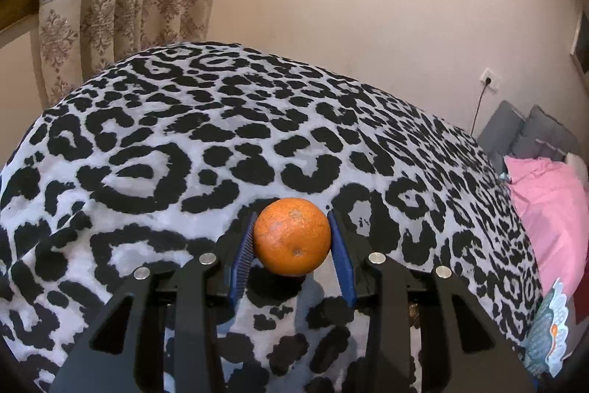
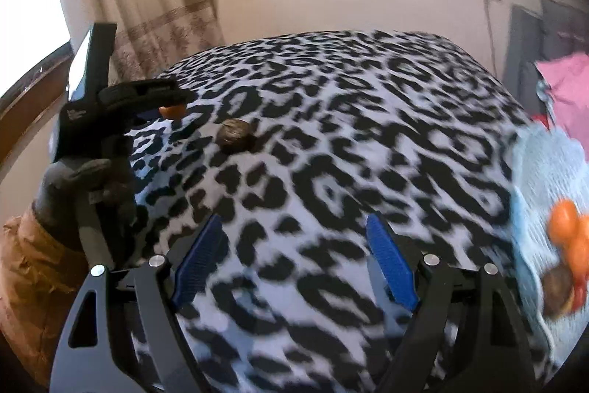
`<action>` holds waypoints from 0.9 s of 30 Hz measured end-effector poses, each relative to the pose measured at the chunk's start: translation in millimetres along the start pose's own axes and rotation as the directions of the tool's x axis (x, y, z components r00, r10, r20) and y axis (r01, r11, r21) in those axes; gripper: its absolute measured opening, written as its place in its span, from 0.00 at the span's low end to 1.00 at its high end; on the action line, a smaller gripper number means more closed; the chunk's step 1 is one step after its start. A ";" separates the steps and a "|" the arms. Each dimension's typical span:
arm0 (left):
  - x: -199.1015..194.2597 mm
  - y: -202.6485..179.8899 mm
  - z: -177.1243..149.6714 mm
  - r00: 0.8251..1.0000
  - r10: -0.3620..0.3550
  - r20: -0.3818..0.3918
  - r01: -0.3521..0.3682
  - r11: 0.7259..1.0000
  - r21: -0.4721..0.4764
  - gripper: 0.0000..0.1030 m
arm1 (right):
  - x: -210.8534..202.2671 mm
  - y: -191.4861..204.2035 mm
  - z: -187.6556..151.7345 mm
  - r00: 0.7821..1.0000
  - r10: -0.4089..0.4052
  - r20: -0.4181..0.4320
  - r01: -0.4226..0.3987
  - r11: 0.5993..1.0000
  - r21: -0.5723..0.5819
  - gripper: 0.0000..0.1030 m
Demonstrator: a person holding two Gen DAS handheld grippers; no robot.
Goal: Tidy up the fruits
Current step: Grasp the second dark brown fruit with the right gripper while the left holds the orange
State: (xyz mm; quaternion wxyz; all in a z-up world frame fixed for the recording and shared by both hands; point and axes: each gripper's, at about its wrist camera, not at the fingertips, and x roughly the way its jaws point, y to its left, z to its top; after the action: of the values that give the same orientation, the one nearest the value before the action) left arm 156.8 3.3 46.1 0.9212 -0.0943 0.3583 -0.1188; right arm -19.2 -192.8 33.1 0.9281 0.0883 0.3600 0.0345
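Note:
In the left wrist view an orange [image 1: 292, 236] sits between the blue pads [image 1: 243, 256] of my left gripper [image 1: 292, 214], which is shut on it just above the leopard-print cloth [image 1: 221, 135]. The right wrist view shows that same left gripper [image 2: 167, 98] at the far left with the orange [image 2: 171, 111] peeking out, held by a gloved hand [image 2: 84, 186]. My right gripper [image 2: 294, 220] is open over the cloth with nothing between its fingers. A brown round fruit [image 2: 233, 135] lies on the cloth beyond it.
A light blue mat or tray [image 2: 541, 179] at the right edge carries orange fruits [image 2: 567, 231] and a brown one [image 2: 556, 293], all blurred. Its corner [image 1: 548, 330] shows in the left wrist view. Curtain [image 1: 110, 6], wall and pink bedding [image 1: 545, 201] lie beyond the table.

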 end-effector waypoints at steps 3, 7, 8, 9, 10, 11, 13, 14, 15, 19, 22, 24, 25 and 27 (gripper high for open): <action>-1.8 2.4 0.8 1.000 -0.002 0.002 0.002 1.000 -0.014 0.38 | 23.4 13.9 14.5 1.000 0.026 -0.015 -0.027 0.999 -0.036 0.80; -2.9 0.5 -0.2 1.000 0.016 0.016 -0.016 1.000 0.001 0.38 | 56.4 32.5 31.0 0.998 0.039 -0.047 -0.043 0.996 -0.073 0.80; -2.8 0.0 -0.6 1.000 0.022 0.020 -0.023 1.000 0.006 0.38 | 63.6 36.2 35.4 0.998 0.042 -0.052 -0.046 0.996 -0.082 0.80; -2.5 0.1 -0.6 0.999 0.026 0.022 -0.026 1.000 0.008 0.38 | 69.5 38.7 39.1 0.998 0.041 -0.055 -0.046 0.995 -0.087 0.79; -1.7 0.9 -0.6 1.000 0.024 0.019 -0.024 1.000 0.004 0.38 | 76.4 40.8 44.1 0.998 0.037 -0.058 -0.042 0.995 -0.090 0.79; -1.0 2.1 -0.4 1.000 0.020 0.016 -0.020 1.000 -0.002 0.38 | 82.3 42.1 48.6 0.997 0.039 -0.063 -0.044 0.995 -0.090 0.77; 0.4 5.4 0.3 1.000 0.021 0.012 -0.021 1.000 -0.016 0.38 | 93.8 43.3 57.4 0.997 0.031 -0.074 -0.037 0.996 -0.080 0.70; 1.1 6.6 0.6 1.000 0.020 0.010 -0.020 1.000 -0.023 0.38 | 98.2 44.0 60.8 0.996 0.031 -0.080 -0.038 0.996 -0.079 0.68; 1.5 8.1 1.0 1.000 0.019 0.009 -0.019 0.999 -0.029 0.38 | 103.4 45.6 64.8 0.996 0.030 -0.082 -0.037 0.996 -0.083 0.67; 1.5 14.1 1.7 1.000 0.023 0.010 -0.022 0.999 -0.049 0.38 | 117.3 53.0 71.5 0.995 0.022 -0.092 -0.032 0.994 -0.105 0.60; 1.5 15.3 1.8 1.000 0.023 0.008 -0.023 0.998 -0.055 0.38 | 125.4 55.7 74.5 0.995 0.017 -0.102 -0.029 0.993 -0.113 0.55; 1.6 15.3 1.8 1.000 0.023 0.009 -0.022 0.998 -0.053 0.38 | 128.8 56.7 76.9 0.995 0.013 -0.101 -0.025 0.993 -0.116 0.52; 1.6 15.5 1.8 1.000 0.024 0.008 -0.023 0.998 -0.053 0.38 | 129.7 57.3 77.2 0.995 0.009 -0.101 -0.021 0.993 -0.116 0.50; 2.1 15.8 1.7 1.000 0.025 0.008 -0.024 0.998 -0.054 0.38 | 130.7 58.9 77.3 0.995 -0.002 -0.101 -0.011 0.992 -0.124 0.48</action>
State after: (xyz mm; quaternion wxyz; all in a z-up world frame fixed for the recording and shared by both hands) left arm 161.9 17.9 41.9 0.9213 -0.1152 0.3584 -0.0975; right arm 129.5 -129.0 13.7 0.9124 0.0291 0.4032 0.0636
